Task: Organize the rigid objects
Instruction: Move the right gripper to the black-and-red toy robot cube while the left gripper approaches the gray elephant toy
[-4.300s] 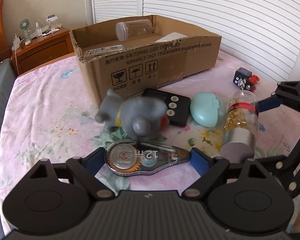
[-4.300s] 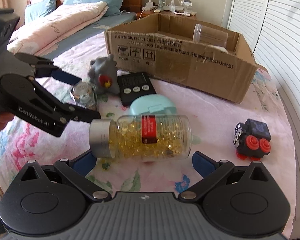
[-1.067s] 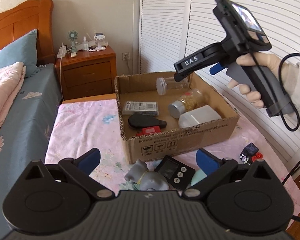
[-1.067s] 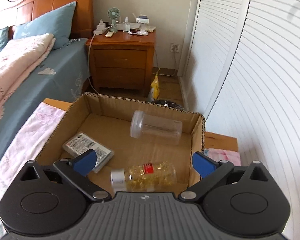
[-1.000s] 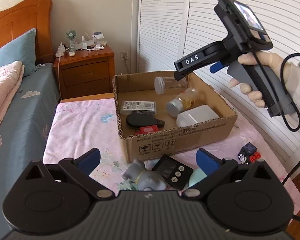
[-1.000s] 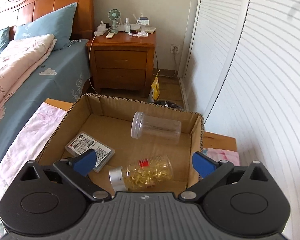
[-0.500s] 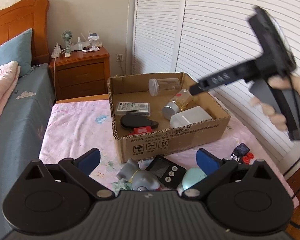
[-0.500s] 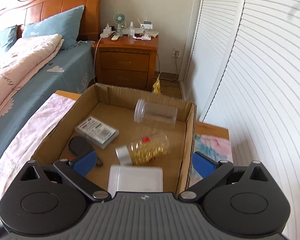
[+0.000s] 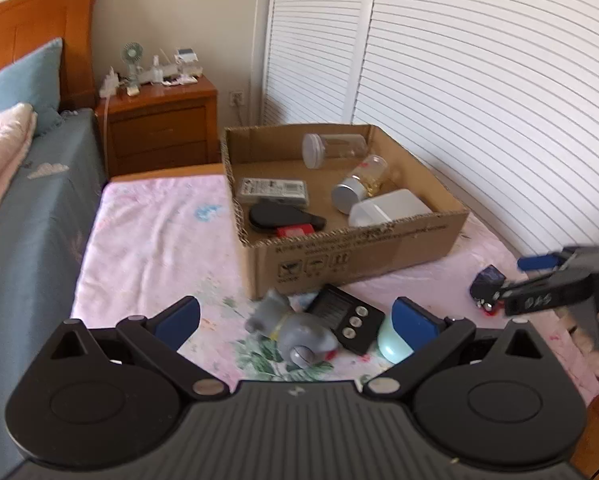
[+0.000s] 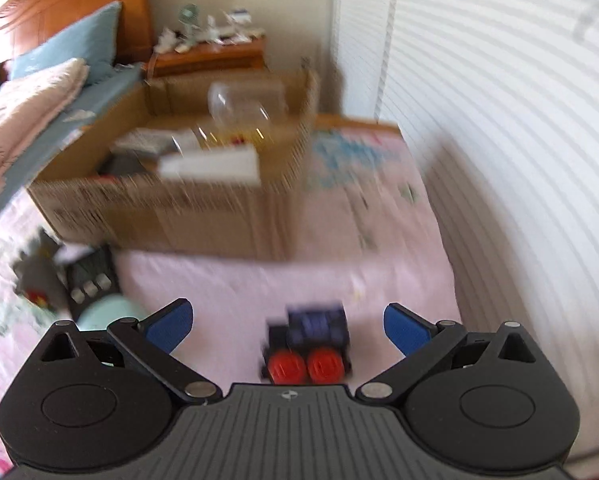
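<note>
A bed (image 9: 147, 236) spread with a pink floral sheet carries the scene, with an open cardboard box (image 9: 355, 248) sitting ahead of both tools. Inside the box lie a clear jar (image 9: 333, 149), a capsule bottle (image 9: 359, 182) on its side, a white container (image 9: 387, 208), a flat labelled case (image 9: 273, 190) and a black tape dispenser (image 9: 281, 218).

The left hand-held gripper (image 9: 295, 316) hovers level above the sheet, its blue-padded fingers spread wide and empty. Between and just ahead of them lie a grey plush toy (image 9: 295, 330), a black timer (image 9: 349, 318) touching it, and a mint-green case (image 9: 391, 342) partly hidden behind the right finger.

Off to that tool's right, the right hand-held gripper (image 10: 285, 324) is lowered close to the sheet, pointing leftward across the bed, gripped by a person's hand (image 9: 597, 332) at the frame's edge. Its fingers also stand wide apart, holding nothing. A small black toy block with two red wheels (image 10: 307, 346) rests on the sheet between them, close to the tool's body and clear of both pads. The right wrist view is motion-blurred.
</note>
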